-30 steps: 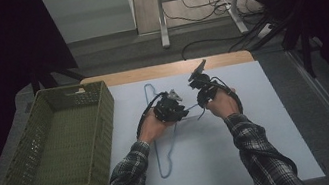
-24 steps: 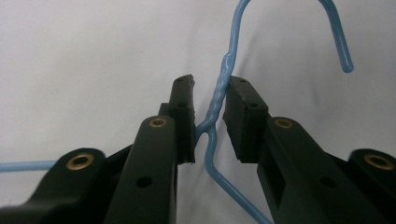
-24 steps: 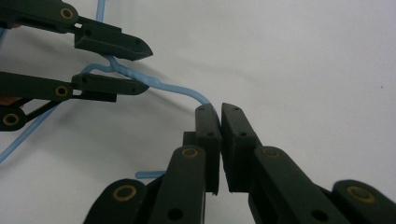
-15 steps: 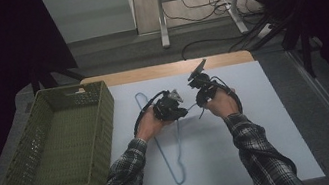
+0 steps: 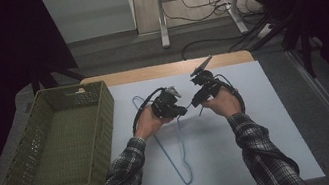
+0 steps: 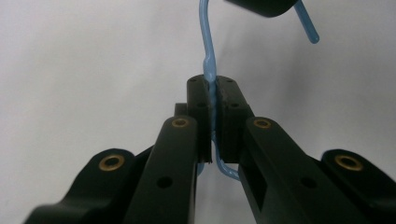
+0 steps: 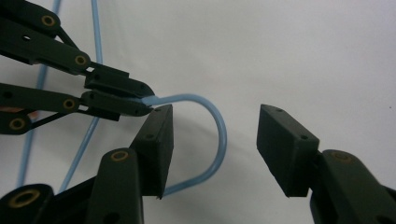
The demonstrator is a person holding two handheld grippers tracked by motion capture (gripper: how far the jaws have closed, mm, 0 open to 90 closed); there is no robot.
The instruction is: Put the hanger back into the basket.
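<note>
Light, stiff wire hanger is pinched at neck by left hand-held gripper; right hand-held gripper, just opened, is spread around hook.

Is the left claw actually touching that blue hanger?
Touching. The left gripper view shows the left gripper shut on the blue wire hanger at its neck, both pads pressing the wire.

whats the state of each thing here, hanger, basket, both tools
light blue wire coat hanger: body flat on the table, neck clamped by the left tool, hook free between the right tool's jaws
green woven plastic basket: upright at the table's left, nothing in it
left tool: shut on the hanger's neck
right tool: jaws just opened, hook curve between them, pads apart
pale blue table top: hanger lying on it
</note>
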